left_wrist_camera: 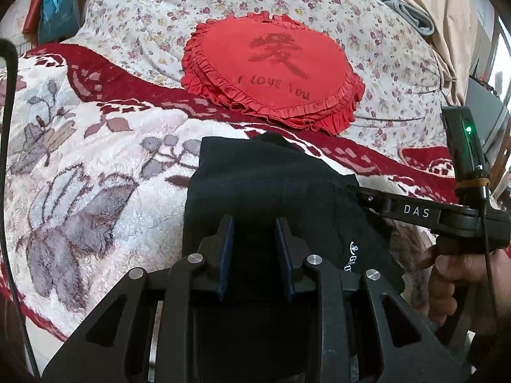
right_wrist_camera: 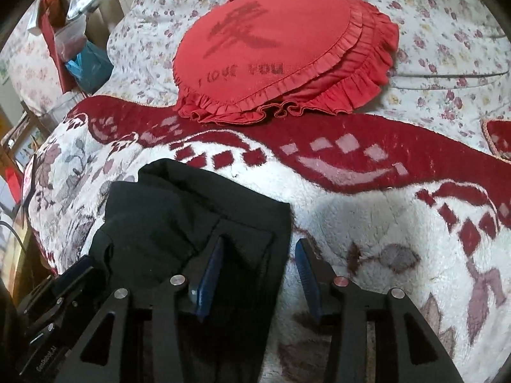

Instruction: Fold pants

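Black pants (left_wrist_camera: 262,185) lie folded into a compact bundle on a fluffy red-and-white floral blanket (left_wrist_camera: 95,166). They also show in the right wrist view (right_wrist_camera: 179,217). My left gripper (left_wrist_camera: 254,223) is open, its fingers over the near part of the pants, holding nothing. My right gripper (right_wrist_camera: 259,245) is open and straddles the pants' right edge: one finger over the cloth, the other over the blanket (right_wrist_camera: 367,223). The right gripper also shows in the left wrist view (left_wrist_camera: 354,188), its tip at the bundle's right side. White lettering (left_wrist_camera: 349,257) is on the pants.
A red heart-shaped frilled cushion (left_wrist_camera: 271,73) lies just beyond the pants; it also shows in the right wrist view (right_wrist_camera: 274,48). A floral quilt (left_wrist_camera: 143,22) is behind it. A blue bag (left_wrist_camera: 57,12) and clutter stand at the far left. A black cable (left_wrist_camera: 6,159) hangs at left.
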